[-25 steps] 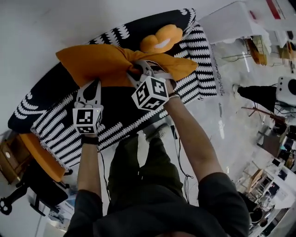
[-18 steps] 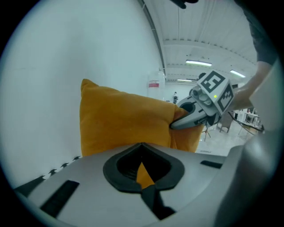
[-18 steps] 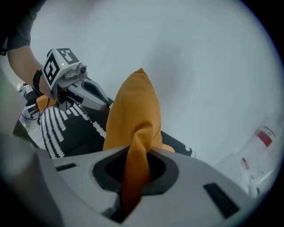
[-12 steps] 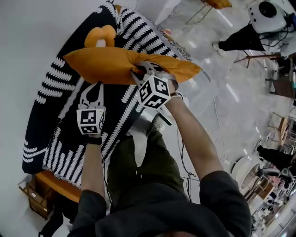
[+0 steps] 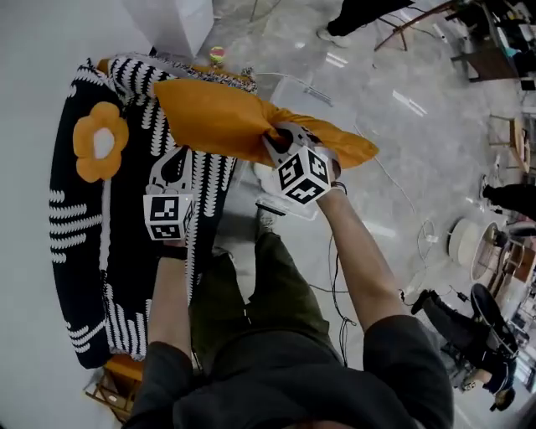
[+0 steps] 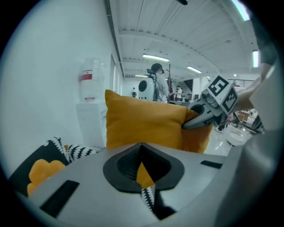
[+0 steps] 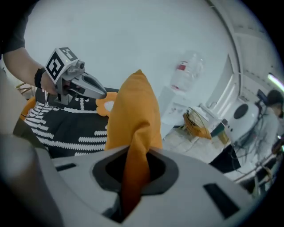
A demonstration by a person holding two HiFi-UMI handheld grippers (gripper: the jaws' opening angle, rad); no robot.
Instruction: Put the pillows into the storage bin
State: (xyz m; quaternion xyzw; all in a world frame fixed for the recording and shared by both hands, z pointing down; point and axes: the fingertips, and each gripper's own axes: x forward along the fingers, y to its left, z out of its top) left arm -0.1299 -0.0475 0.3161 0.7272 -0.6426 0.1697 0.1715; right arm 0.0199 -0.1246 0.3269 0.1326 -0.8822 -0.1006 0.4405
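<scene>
An orange pillow (image 5: 213,117) hangs in the air over the sofa's edge and the grey floor. My right gripper (image 5: 280,138) is shut on a bunched fold of it (image 7: 133,146); its jaws have just been closing tighter on the fabric. My left gripper (image 5: 173,155) is shut with nothing in it, just below and left of the pillow, not touching it. In the left gripper view the pillow (image 6: 142,124) stands ahead of the left gripper (image 6: 141,150). A flower-shaped orange pillow (image 5: 99,141) lies on the black-and-white blanket (image 5: 75,251).
A white water dispenser (image 5: 172,21) stands beyond the sofa's end. A faint clear box shape (image 5: 306,88) shows on the floor behind the held pillow; I cannot tell what it is. People stand at the upper right (image 5: 360,12) and lower right (image 5: 469,335). A cable (image 5: 335,276) trails on the floor.
Both grippers and the orange pillow have swung off the middle of the sofa towards its end and the floor. The right gripper keeps its hold; the left stays shut and empty.
</scene>
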